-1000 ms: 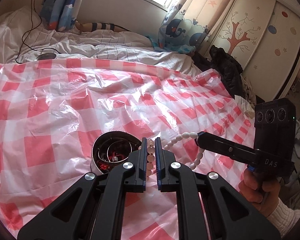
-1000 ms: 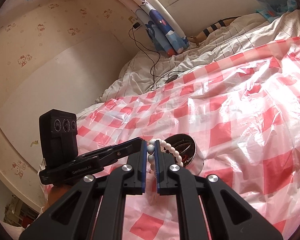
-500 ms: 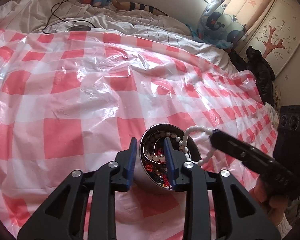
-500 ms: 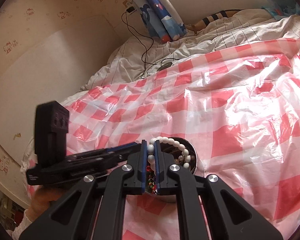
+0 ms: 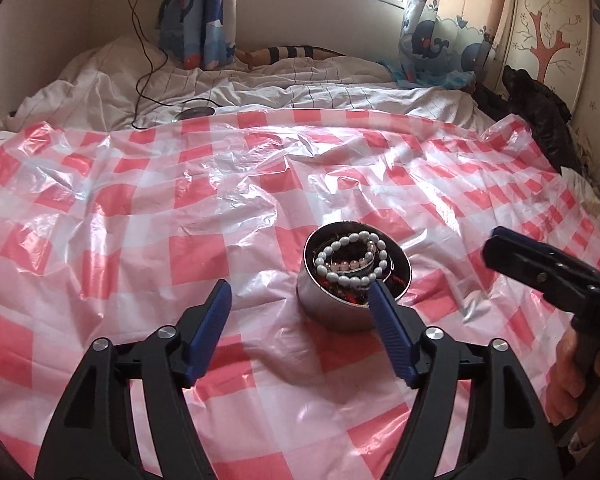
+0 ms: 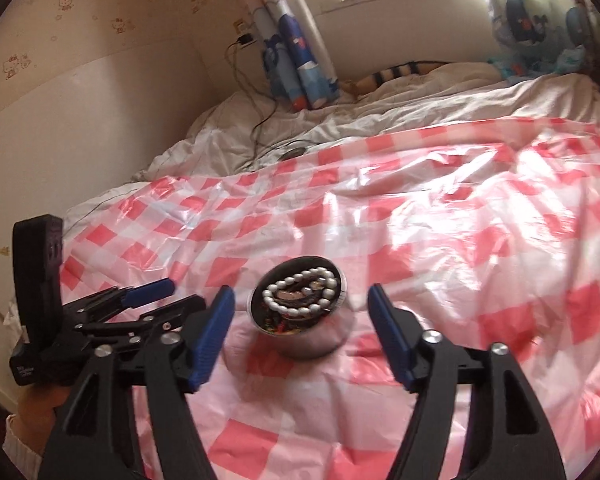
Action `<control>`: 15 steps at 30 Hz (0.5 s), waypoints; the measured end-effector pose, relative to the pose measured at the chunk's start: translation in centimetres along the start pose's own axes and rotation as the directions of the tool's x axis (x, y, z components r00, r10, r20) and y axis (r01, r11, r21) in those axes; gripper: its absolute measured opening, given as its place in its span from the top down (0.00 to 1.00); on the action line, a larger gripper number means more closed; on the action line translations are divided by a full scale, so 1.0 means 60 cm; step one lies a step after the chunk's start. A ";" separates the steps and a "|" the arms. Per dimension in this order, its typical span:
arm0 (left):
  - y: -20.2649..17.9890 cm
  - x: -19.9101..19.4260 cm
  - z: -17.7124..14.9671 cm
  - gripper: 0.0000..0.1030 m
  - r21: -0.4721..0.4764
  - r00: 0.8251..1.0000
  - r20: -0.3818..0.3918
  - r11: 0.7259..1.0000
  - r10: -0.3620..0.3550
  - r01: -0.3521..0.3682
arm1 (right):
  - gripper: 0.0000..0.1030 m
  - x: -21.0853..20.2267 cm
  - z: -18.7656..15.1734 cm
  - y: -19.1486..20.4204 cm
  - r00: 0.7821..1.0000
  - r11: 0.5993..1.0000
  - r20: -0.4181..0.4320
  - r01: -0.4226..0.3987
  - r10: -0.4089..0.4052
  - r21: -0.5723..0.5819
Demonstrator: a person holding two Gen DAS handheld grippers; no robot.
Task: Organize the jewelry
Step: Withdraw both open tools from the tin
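Observation:
A round metal tin stands on the red-and-white checked plastic sheet. A white bead bracelet lies coiled on top of other jewelry inside it. The tin and the bracelet also show in the right wrist view. My left gripper is open and empty, just in front of the tin. My right gripper is open and empty, its fingers either side of the tin, a little short of it. The right gripper's tip also shows in the left wrist view, and the left gripper shows in the right wrist view.
The sheet covers a bed with a rumpled white duvet behind it. A black cable runs to a small round device at the sheet's far edge. Dark clothing lies at the right. Curtains and a window are beyond.
Both grippers were shut on the bead bracelet above the tin. Both have opened and pulled back, and the bracelet now lies in the tin.

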State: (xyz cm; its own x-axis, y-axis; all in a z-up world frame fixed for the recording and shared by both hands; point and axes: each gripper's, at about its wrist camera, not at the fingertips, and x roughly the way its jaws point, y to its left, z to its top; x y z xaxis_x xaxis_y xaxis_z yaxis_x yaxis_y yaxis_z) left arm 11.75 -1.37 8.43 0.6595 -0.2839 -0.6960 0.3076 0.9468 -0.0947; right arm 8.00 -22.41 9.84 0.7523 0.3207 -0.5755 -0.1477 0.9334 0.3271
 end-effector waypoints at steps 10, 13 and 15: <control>-0.023 0.007 -0.045 0.18 -0.056 0.997 0.022 0.995 0.080 -0.079 | 0.26 0.007 -0.063 -0.007 0.961 0.960 0.032 0.276 -0.275 -0.051; -0.026 0.005 -0.045 0.14 -0.042 0.993 0.040 0.993 0.108 -0.106 | 0.21 0.011 -0.067 0.004 0.954 0.949 0.053 0.299 -0.295 -0.095; -0.027 0.007 -0.046 0.14 -0.036 0.992 0.040 0.993 0.116 -0.114 | 0.21 0.015 -0.068 0.003 0.955 0.950 0.043 0.297 -0.294 -0.092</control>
State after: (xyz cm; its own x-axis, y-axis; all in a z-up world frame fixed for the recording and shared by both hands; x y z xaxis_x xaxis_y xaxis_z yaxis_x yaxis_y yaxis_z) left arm 9.65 -2.60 6.35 0.7174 -0.1781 -0.6735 0.2051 0.9779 -0.0401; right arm 6.04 -21.26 6.31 0.7896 0.0245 -0.6131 0.0244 0.9972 0.0713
